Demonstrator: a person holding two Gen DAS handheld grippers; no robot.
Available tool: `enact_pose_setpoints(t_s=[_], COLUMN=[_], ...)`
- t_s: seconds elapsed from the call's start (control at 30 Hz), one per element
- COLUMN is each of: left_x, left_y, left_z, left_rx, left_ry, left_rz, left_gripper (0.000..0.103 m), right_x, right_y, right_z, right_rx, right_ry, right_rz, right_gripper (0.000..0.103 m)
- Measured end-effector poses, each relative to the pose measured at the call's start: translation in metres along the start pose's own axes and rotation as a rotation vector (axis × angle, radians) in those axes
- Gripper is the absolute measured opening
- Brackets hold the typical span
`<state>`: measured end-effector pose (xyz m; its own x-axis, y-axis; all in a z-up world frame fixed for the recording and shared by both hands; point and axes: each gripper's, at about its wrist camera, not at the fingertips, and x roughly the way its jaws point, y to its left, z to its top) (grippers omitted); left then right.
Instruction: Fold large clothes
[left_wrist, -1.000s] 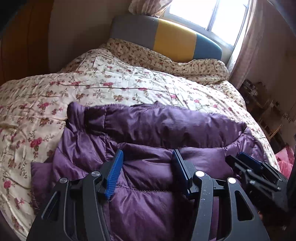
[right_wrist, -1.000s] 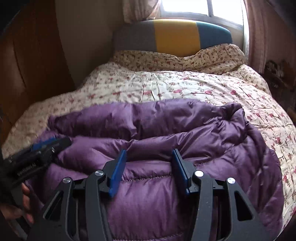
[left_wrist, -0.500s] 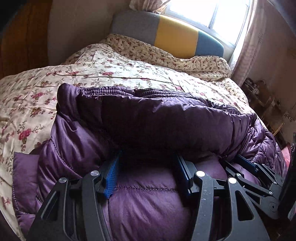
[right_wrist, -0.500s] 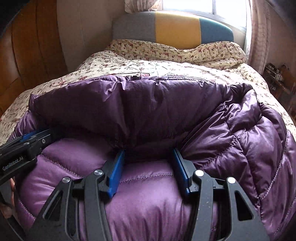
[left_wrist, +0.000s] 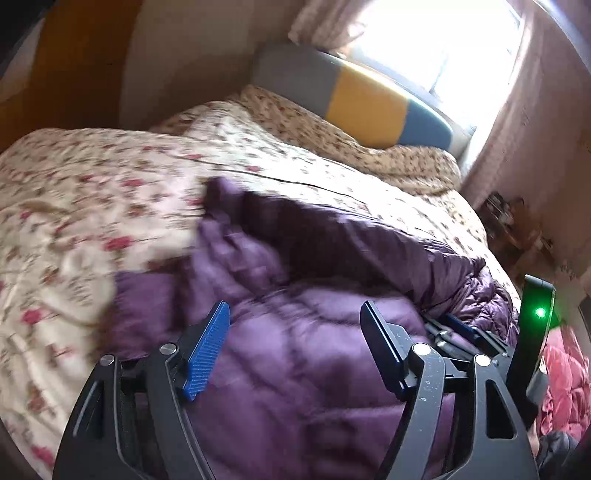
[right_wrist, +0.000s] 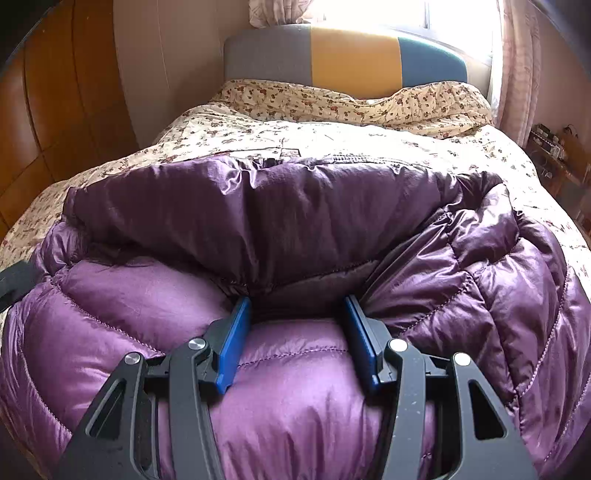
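We hold the left gripper (left_wrist: 295, 325) tilted downward over the near part of the purple down jacket (right_wrist: 295, 229), and its jaws have just been opening: the blue pads (left_wrist: 207, 350) now stand wide apart, with the puffy quilted cloth bulging up between them but not pinched, so we count this one as released. The picture from this side is smeared, and the gripper sits rolled a little to one side. Off to its right we see the right gripper (left_wrist: 458, 328) low against the jacket, with a black housing showing a green light (left_wrist: 540, 313) above it. In its own view the right gripper (right_wrist: 295, 321) points steeply down, level across, and its two blue pads press into a fold of the jacket where the upper layer is doubled over onto the lower one; the cloth bunches tightly between the pads, so we read it as clenched on the jacket. The jacket lies folded across the foot of the bed, on a cream quilt with a flower print (right_wrist: 369, 136). Beyond it stand the grey, yellow and blue headboard (right_wrist: 347, 59), a bright window (left_wrist: 443, 48) with pink curtains (right_wrist: 517, 66), and a wooden wardrobe (right_wrist: 55, 110) on the left.
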<state>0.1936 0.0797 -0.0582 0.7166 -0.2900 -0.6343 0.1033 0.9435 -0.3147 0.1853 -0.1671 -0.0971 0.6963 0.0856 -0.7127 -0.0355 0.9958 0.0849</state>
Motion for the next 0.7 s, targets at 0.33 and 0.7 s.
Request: enact_pose_setpoints(t_s=[0.33,0.7], left_x=[-0.021,-0.003], left_y=[0.069,0.081], left_z=[-0.022,-0.027], left_rx=[-0.138,-0.234], left_ry=[0.053,0.110], left_rz=[0.015,-0.087], left_gripper=[0.073,0.073], right_x=[-0.042,-0.103], right_y=[0.003,0.013], right_z=[-0.005,-0.037], right_rx=[0.013,0.015], right_ry=[-0.028,-0.054], right_rz=[-0.004,0.080], right_gripper=[0.050,0.019])
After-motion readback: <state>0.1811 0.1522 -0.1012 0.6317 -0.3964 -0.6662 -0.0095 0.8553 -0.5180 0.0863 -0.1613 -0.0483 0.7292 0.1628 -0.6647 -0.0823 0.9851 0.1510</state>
